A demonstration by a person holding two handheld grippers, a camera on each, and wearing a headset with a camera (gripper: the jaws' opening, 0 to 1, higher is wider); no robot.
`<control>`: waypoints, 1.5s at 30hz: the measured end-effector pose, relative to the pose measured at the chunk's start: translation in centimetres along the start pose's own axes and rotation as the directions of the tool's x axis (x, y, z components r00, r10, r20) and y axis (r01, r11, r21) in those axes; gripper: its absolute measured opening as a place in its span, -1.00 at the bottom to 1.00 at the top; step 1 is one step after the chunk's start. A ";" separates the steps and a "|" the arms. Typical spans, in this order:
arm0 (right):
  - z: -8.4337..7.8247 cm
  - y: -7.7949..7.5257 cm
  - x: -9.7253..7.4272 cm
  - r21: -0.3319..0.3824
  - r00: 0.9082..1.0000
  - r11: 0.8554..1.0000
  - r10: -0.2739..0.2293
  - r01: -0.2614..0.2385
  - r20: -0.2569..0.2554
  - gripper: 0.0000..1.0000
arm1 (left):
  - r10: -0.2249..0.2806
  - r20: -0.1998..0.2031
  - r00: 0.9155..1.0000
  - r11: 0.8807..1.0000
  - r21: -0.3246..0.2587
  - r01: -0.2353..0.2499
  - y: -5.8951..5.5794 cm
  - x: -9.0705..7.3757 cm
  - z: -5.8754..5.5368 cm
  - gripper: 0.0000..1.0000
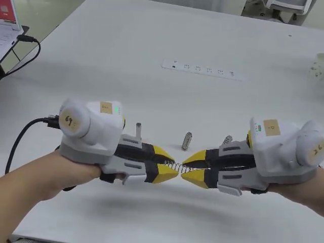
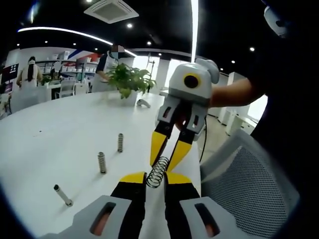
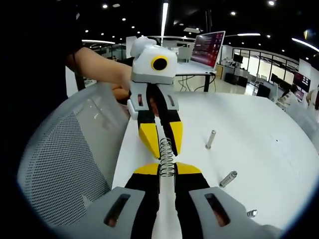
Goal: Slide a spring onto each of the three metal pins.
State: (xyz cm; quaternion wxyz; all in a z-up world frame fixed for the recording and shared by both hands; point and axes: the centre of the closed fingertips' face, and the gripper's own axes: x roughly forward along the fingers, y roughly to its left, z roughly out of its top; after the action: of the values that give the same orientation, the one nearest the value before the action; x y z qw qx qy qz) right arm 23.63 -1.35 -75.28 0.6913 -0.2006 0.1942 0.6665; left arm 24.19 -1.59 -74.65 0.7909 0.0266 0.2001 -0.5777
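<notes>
- The left hand-held gripper (image 1: 171,166) has its yellow-tipped jaws drawn in narrow, and they pinch one end of a loose spring (image 2: 157,172).
- The right hand-held gripper (image 1: 188,168) faces it tip to tip. Its jaws are just as narrow and clamp the other end of the same spring.
- The spring spans the small gap between the two sets of tips and is held up off the white surface (image 1: 152,50).
- The left one's white housing carries a round sticker hand-marked "69" (image 1: 71,121). There is a blank tan sticker on top of it and a small green light beside that.
- The right one has a matching tan sticker. Scrawled digits near its outer end look like "26", though I can't be sure.
- A black cable (image 1: 20,136) runs off the back of the left unit.
- Just beyond the tips, three pins stand in a row on the surface.
- The bare pin (image 1: 138,130) is nearest the left gripper.
- The middle pin (image 1: 187,140) already wears a spring, and so does the third pin (image 1: 228,139), which is partly hidden behind the right gripper.
- Farther back lies a white power strip (image 1: 202,69). Any print on it is too small to read.
- At the far left corner sits a laptop (image 1: 7,20) with a red screen and a dark lead plugged in. Its text is illegible.
- In the left gripper view, a potted plant (image 2: 127,77) stands at the far end of the surface.
</notes>
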 end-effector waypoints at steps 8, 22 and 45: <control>-0.2 0.3 0.0 0.013 1.000 1.000 0.012 -0.012 0.006 -0.84 | -0.012 -0.006 1.000 0.999 0.032 0.012 -0.4 0.0 -0.1 -0.91; -0.2 0.5 -0.4 0.056 1.000 0.998 0.016 -0.017 0.017 -0.81 | -0.019 0.002 1.000 0.999 0.029 0.019 -0.7 0.1 0.3 -0.91; 0.3 0.2 -1.1 0.104 0.998 0.995 -0.002 -0.005 0.060 -0.84 | -0.016 0.017 1.000 1.000 0.012 0.016 -0.7 -0.4 0.8 -0.92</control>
State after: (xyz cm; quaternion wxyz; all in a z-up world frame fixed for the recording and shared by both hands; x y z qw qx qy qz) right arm 23.42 -2.08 -74.46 0.7057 -0.1442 0.2079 0.6618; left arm 23.69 -1.70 -73.69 0.7877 0.0247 0.1904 -0.5853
